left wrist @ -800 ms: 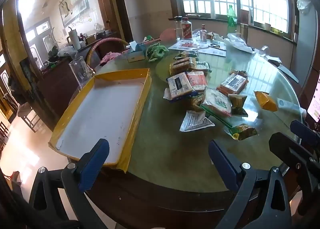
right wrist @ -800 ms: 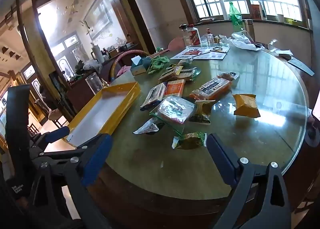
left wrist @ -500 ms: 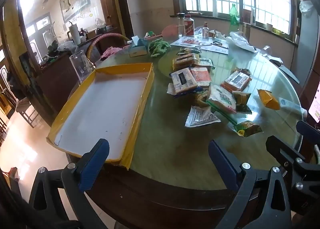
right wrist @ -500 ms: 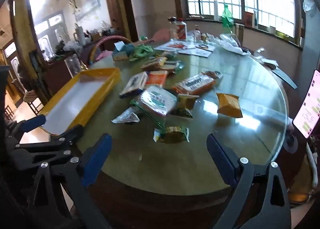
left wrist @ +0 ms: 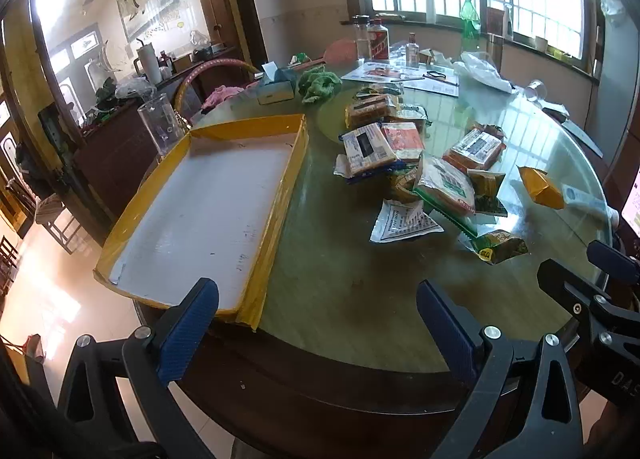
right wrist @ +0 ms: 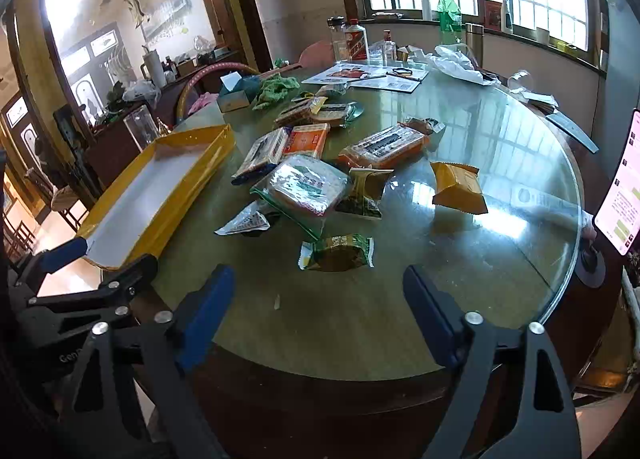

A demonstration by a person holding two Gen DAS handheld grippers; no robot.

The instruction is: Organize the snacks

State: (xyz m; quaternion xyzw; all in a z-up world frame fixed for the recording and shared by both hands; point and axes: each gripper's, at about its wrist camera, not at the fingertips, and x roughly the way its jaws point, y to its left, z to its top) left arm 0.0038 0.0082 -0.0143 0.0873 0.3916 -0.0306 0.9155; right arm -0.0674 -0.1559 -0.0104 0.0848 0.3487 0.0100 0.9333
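At the near rim of the round glass-topped counter [right wrist: 460, 291], I hold both sets of tongs out over the edge, tilted down toward the surface. My left tongs [left wrist: 318, 323] stand with jaws wide apart and nothing between them, just in front of the near corner of the yellow-edged tray [left wrist: 276, 195]. My right tongs [right wrist: 318, 303] are also apart and empty, and the closest thing ahead of them is a green-and-gold snack packet [right wrist: 340, 253], lying flat and a little apart from the main heap.

The tray, white-floored, holds no snacks; it sits on the left side of the counter and its near corner appears to hang over the rim. Beyond the green packet lies the pile of snacks [right wrist: 308, 175]: wrapped packs overlapping one another, a clear green-trimmed bag [right wrist: 306, 189] on top of others, an orange packet [right wrist: 458, 189] alone to the right. Farther back are a tissue box [right wrist: 234, 93], bottles [right wrist: 356, 41] and papers near the window.

The risks, as I judge them: glossy wrappers on glass may slide away from closing jaws rather than lift; a grab into the overlapped heap could drag neighbours along; and pressing a snack onto the overhanging corner could tip the tray off the counter.
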